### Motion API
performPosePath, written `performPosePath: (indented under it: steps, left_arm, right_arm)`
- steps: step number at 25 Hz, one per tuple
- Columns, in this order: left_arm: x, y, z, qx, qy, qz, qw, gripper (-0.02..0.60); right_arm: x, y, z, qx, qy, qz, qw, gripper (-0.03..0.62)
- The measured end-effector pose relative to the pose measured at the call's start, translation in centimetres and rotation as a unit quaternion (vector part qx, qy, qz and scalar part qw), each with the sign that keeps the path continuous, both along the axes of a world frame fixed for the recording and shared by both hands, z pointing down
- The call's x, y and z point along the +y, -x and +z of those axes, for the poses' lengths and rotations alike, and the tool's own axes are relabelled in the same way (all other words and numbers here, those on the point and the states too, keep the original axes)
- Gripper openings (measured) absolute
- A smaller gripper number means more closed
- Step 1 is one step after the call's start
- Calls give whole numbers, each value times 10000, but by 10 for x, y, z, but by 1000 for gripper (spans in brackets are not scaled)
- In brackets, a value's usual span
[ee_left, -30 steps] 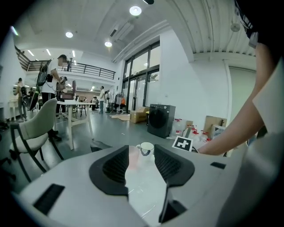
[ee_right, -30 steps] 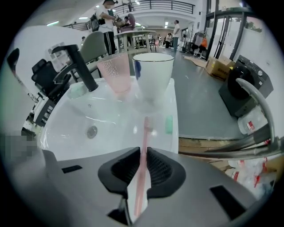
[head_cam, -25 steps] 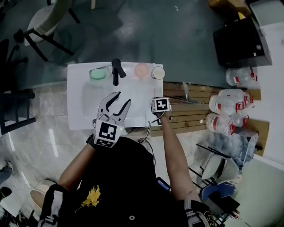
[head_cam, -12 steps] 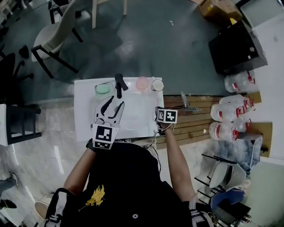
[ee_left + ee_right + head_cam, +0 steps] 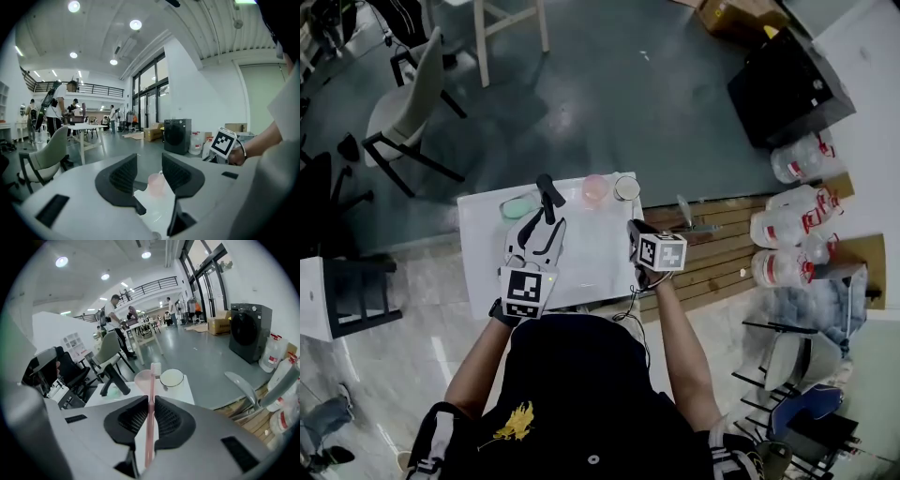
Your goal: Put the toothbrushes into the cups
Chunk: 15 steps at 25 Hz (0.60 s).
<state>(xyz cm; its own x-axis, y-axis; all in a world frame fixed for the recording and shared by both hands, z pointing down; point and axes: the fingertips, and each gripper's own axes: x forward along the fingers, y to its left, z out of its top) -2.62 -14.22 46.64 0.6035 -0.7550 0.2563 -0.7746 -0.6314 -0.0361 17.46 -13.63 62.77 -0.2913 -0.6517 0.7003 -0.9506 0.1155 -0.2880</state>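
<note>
Jaws: R gripper (image 5: 151,401) clamped on pink toothbrush (image 5: 151,385), bristles fwd, pink cup (image 5: 142,378) & white cup (image 5: 171,378) ahead at tabletop (image 5: 581,267) far edge; L gripper (image 5: 149,164) apart, empty; best centre brush over 1 cup, lower in before release.

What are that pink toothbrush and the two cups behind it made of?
The pink toothbrush looks like plastic: smooth, evenly coloured, slightly see-through. The pink cup is likely translucent plastic, pale and a little frosted. The white cup may be enamelled metal or ceramic: glossy white with a thin dark rim; hard to tell.
</note>
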Motion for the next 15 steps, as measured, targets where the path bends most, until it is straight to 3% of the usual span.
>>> performPosePath:
  steps: [15]
  left_arm:
    - [-12,-14,-31,87,-258,21,9996,171]
  right_arm:
    - [-49,23,-121,-402,-1312,-208,9903,60]
